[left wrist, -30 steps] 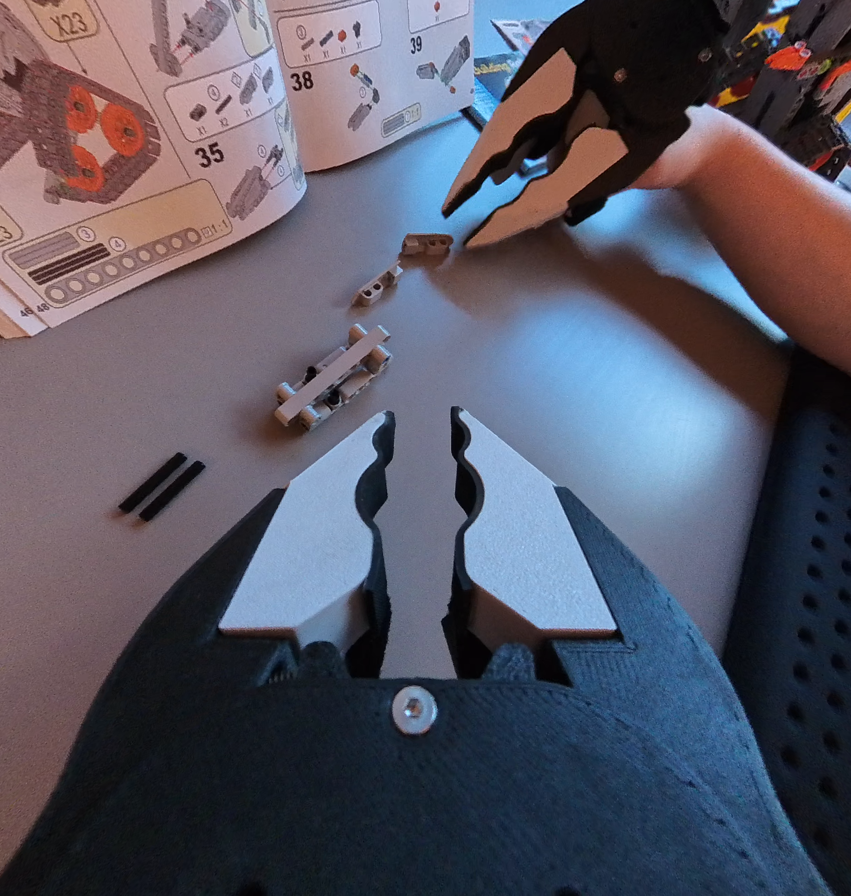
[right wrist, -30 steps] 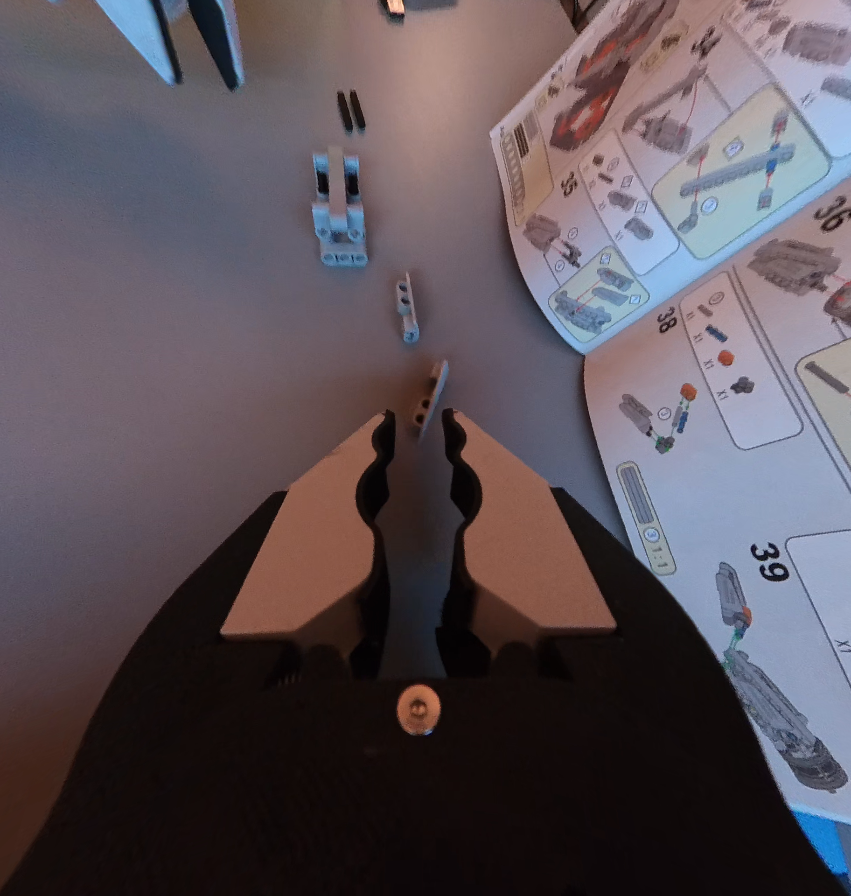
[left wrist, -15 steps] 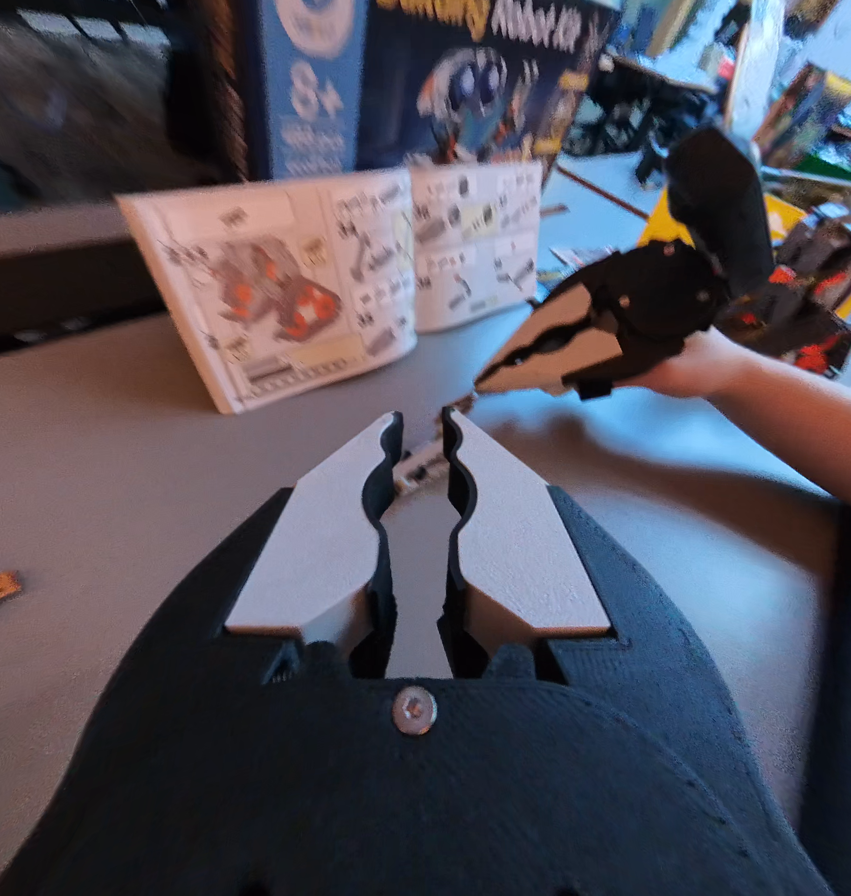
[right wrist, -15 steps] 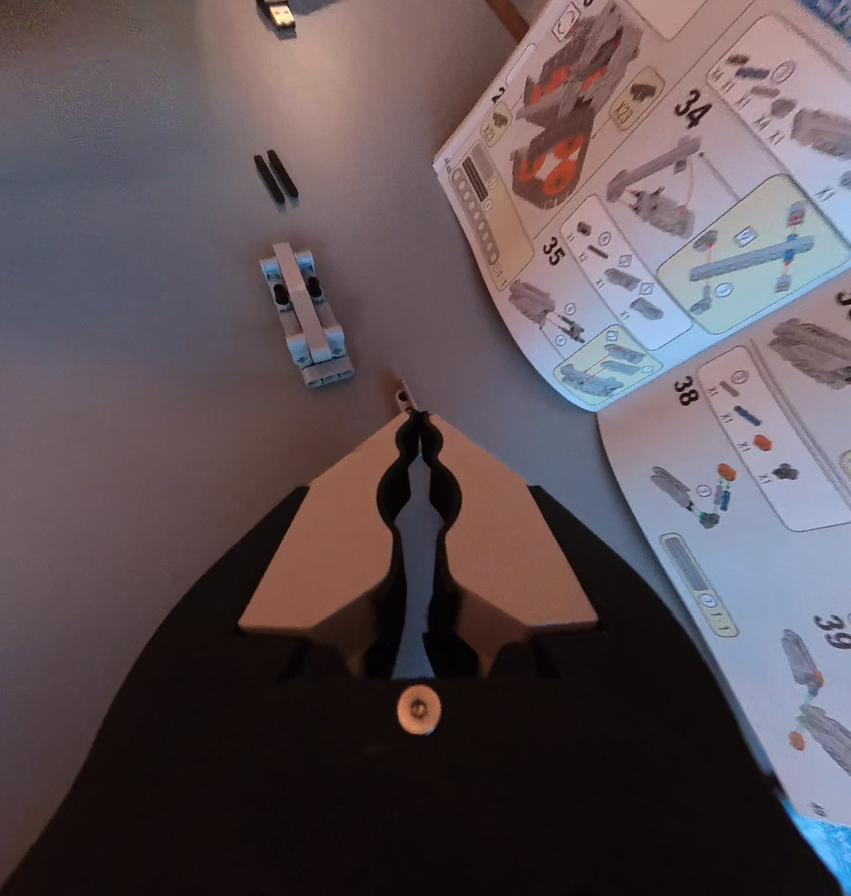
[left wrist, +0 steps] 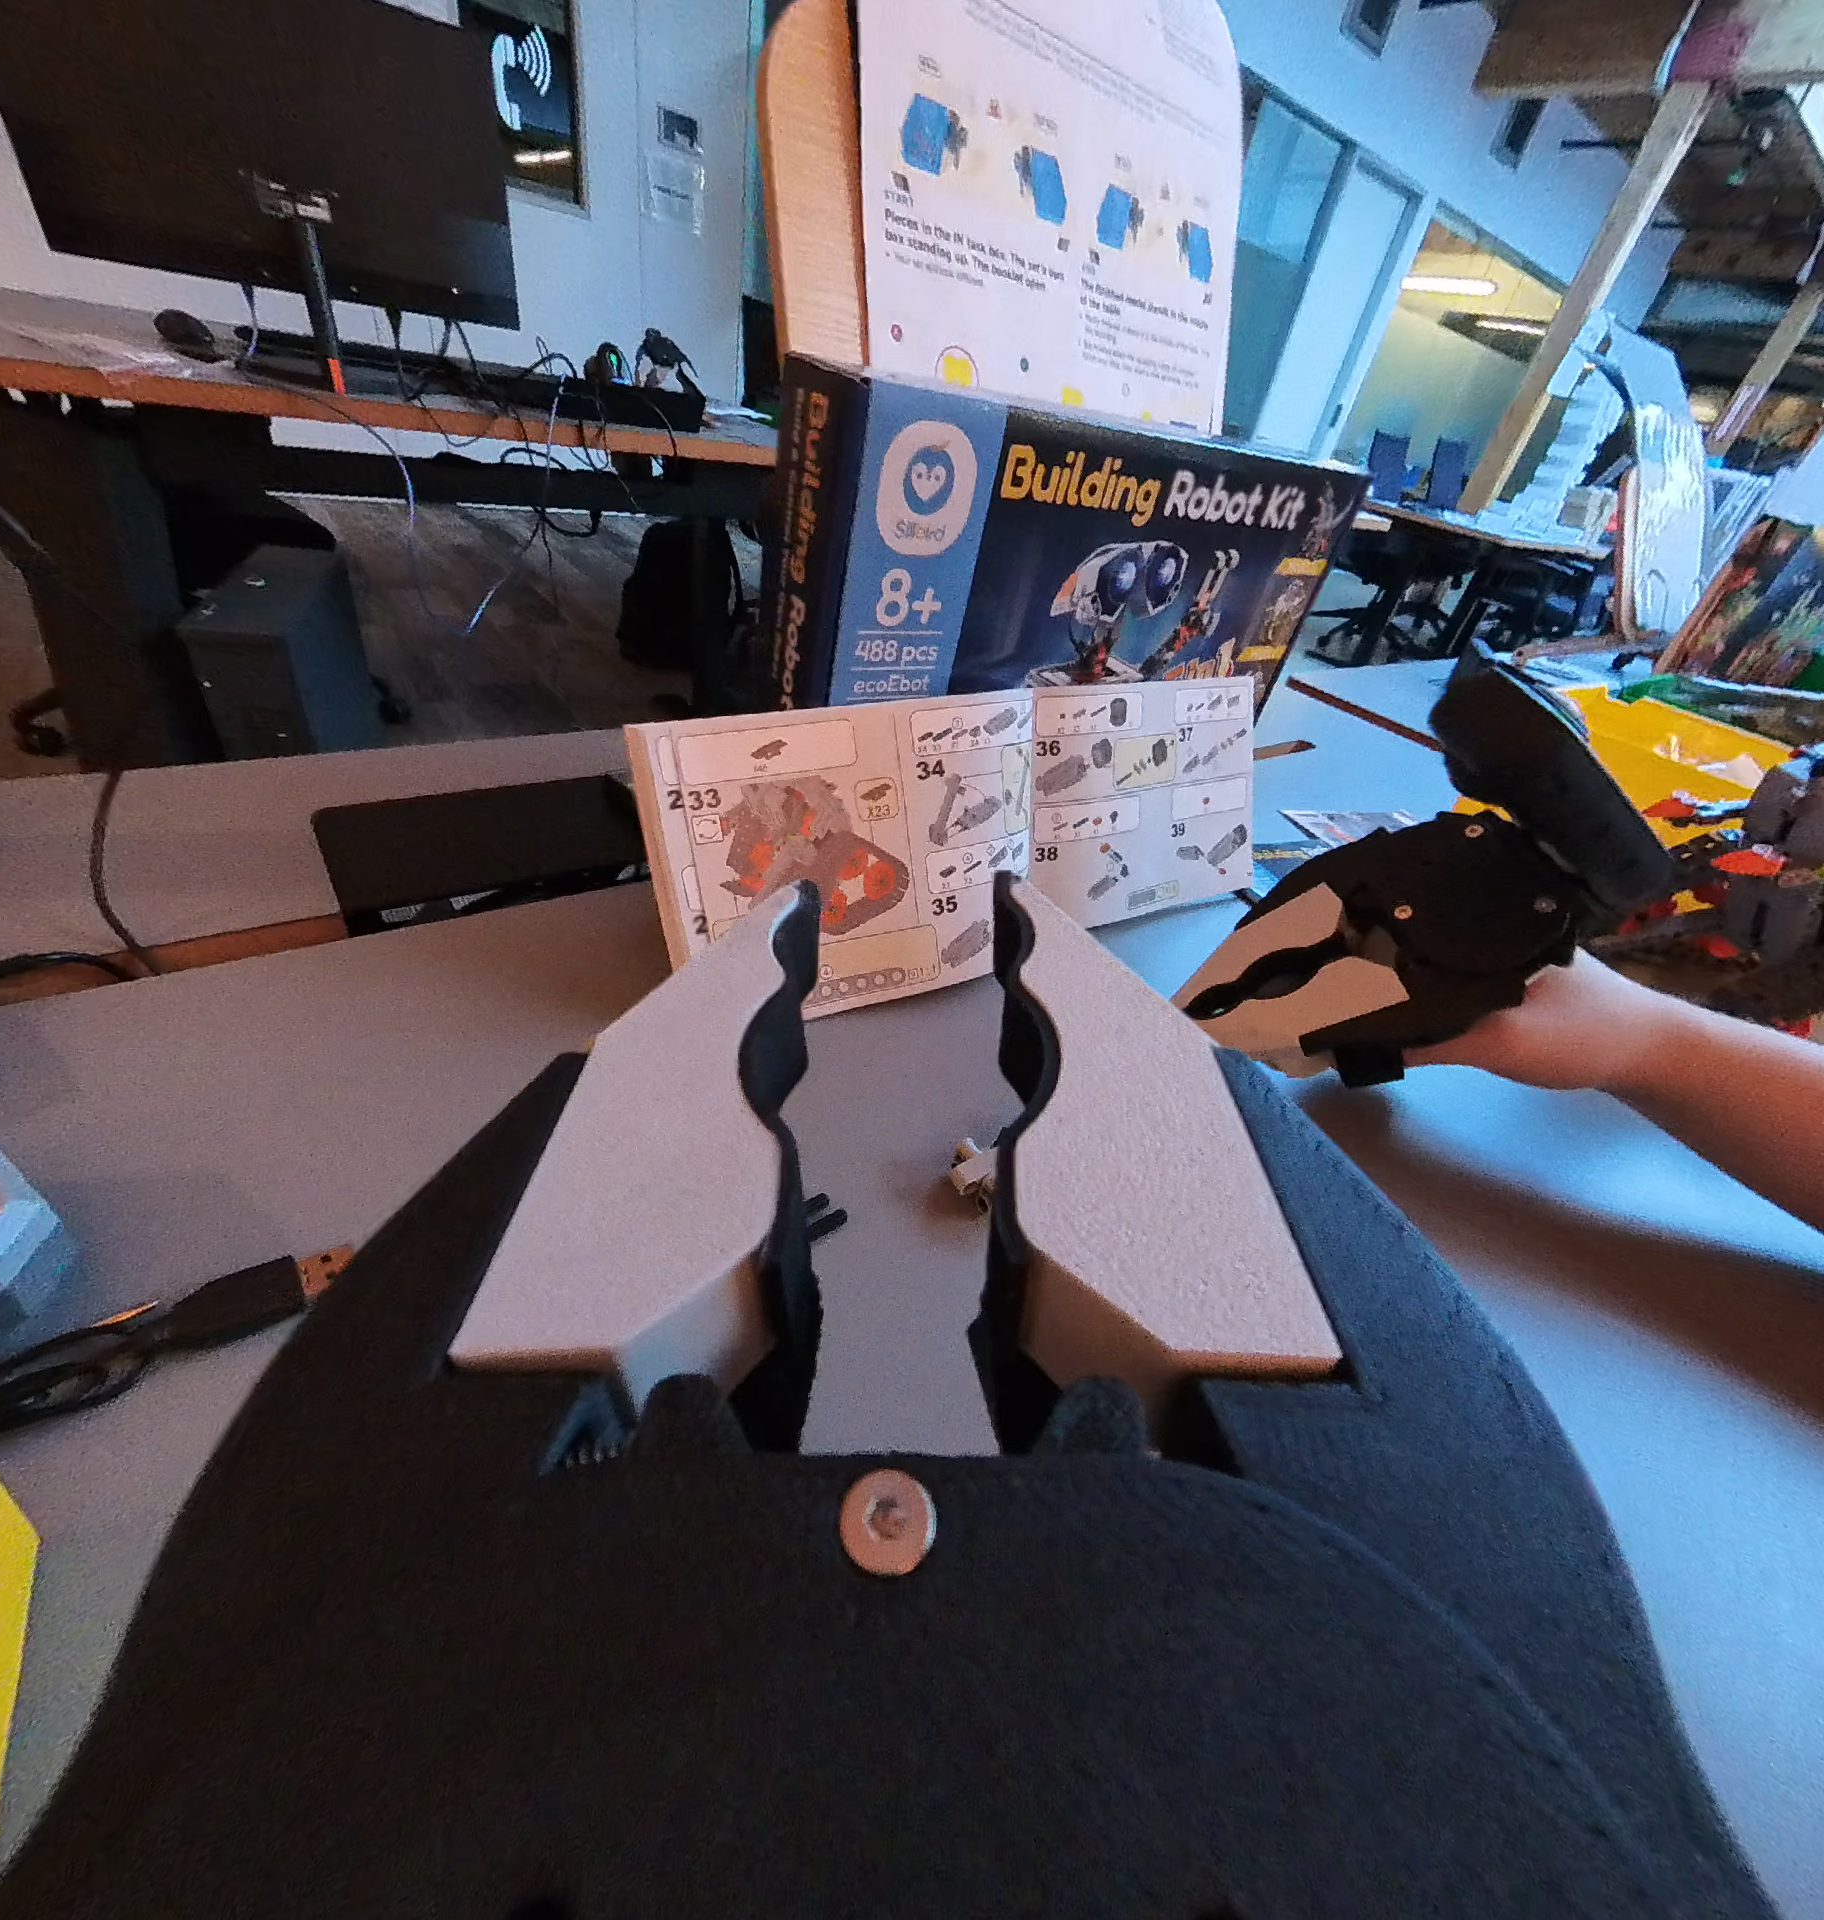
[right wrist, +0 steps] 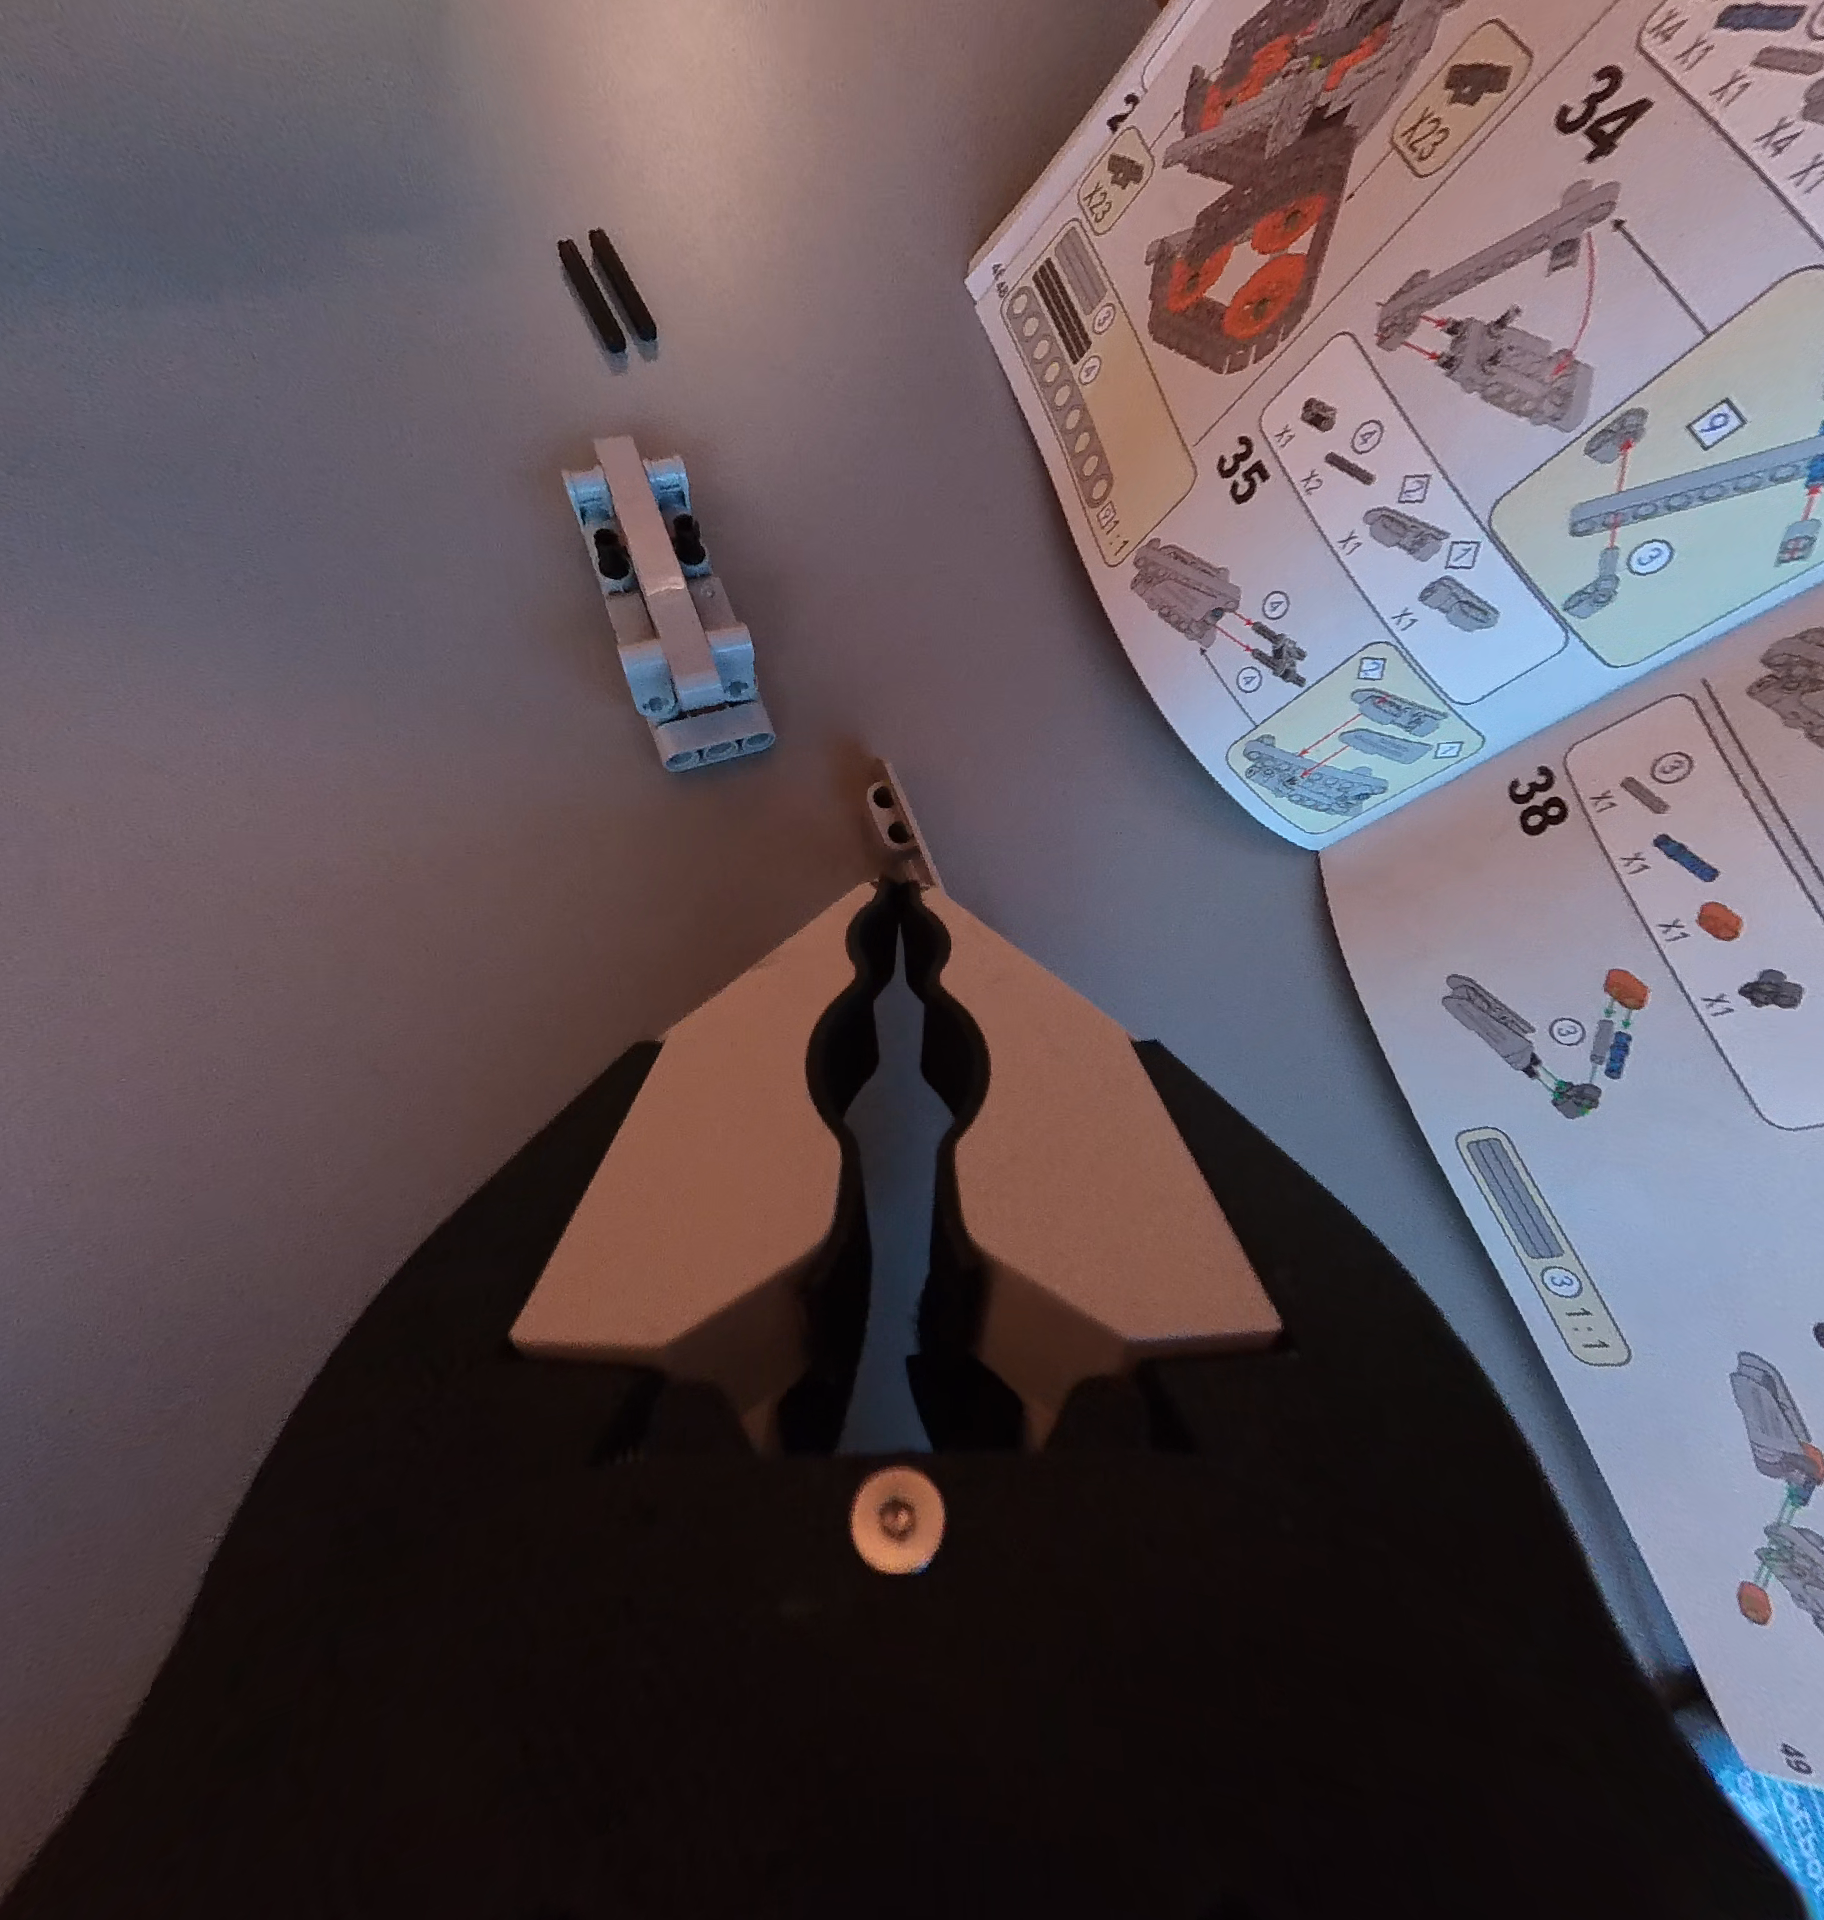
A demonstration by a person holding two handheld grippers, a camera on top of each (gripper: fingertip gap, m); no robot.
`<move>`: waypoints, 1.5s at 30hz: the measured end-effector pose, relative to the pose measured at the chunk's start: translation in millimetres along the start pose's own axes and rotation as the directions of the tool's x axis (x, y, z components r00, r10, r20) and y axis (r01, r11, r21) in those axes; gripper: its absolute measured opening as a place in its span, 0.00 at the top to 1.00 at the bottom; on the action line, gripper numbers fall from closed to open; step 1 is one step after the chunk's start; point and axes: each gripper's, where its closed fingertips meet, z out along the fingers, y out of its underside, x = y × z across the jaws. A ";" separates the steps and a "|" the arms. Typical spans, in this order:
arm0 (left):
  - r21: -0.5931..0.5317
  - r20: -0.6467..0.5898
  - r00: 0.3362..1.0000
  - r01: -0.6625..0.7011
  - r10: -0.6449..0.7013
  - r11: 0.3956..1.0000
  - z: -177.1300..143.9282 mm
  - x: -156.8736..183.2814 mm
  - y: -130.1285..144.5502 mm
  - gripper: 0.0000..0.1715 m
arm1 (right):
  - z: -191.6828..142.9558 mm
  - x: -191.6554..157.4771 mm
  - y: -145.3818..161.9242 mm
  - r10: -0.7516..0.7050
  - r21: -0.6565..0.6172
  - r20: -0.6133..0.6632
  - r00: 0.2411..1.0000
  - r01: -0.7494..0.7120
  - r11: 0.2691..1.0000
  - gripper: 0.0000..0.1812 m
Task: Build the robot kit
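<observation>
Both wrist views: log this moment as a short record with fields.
left gripper: open, empty, above the grey table
right gripper: shut on the small grey connector piece at its fingertips
nearest part: grey assembly on the table, apart from the connector
farther: two black axles side by side
paper: open instruction booklet right of the parts
behind booklet: kit box standing upright

Matt grey table (right wrist: 264,935), glossy paper booklet (right wrist: 1510,520), smooth plastic grey assembly (right wrist: 669,603), grainy matt right tongs (right wrist: 900,894).
</observation>
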 end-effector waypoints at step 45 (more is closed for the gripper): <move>-0.012 0.318 0.919 -0.241 0.232 0.971 -35.8 19.5 -27.8 0.76 | -95.6 -57.5 -125.6 0.037 0.546 -0.054 0.998 -0.001 0.837 0.90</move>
